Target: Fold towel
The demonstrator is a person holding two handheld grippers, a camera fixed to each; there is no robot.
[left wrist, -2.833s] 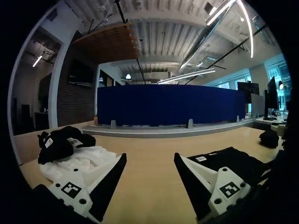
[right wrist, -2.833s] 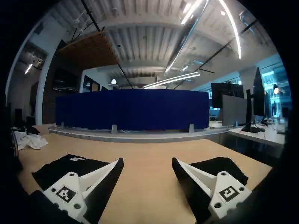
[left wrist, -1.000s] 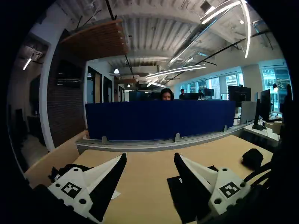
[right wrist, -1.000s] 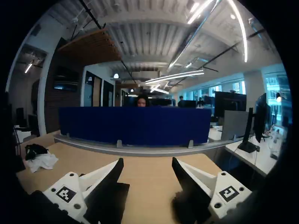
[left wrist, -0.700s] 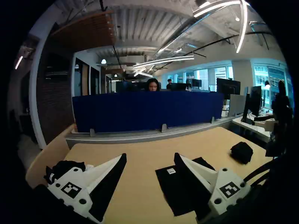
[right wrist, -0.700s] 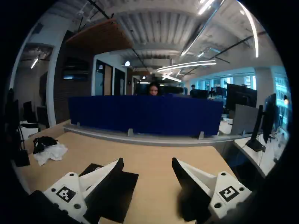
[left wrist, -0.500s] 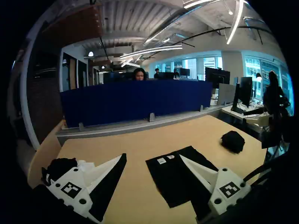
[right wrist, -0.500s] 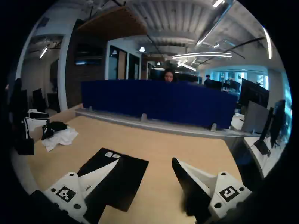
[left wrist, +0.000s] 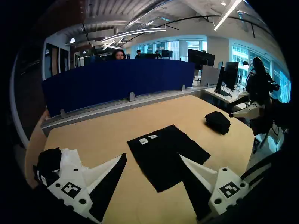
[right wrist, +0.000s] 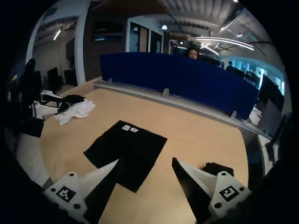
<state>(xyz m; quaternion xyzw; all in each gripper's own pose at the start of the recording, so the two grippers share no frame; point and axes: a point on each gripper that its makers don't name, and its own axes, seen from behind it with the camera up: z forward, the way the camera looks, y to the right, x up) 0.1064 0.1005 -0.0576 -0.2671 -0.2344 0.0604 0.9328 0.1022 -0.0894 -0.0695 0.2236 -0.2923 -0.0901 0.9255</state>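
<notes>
Though flat, towel (left wrist: 164, 156) below hand-held grippers (left wrist: 151, 155) (right wrist: 145, 159).

Wooden table (left wrist: 112, 130); blue partition (left wrist: 112, 82); windows (left wrist: 239, 59); ceiling strip lights (right wrist: 224, 42).

Colour key. Desk (left wrist: 104, 134): pale honey-tan, plain. Towel (left wrist: 166, 155): solid black, unpatterned, with two small white labels (left wrist: 147, 139) near one edge. Left hand-held gripper (left wrist: 151, 156) and right hand-held gripper (right wrist: 145, 160): white bodies and matt black inner finger faces, each finger bearing a square marker (left wrist: 71, 189) of blocky black-and-white cells. Heap of cloths (right wrist: 76, 108) at the desk's edge: white cloth with black cloth beside it. Small bundle (left wrist: 217, 122): black throughout. Partition (left wrist: 112, 84) behind the desk: deep royal blue, uniform, standing on a light grey rail (left wrist: 112, 106). Overhead strip lights (left wrist: 228, 11): white.
</notes>
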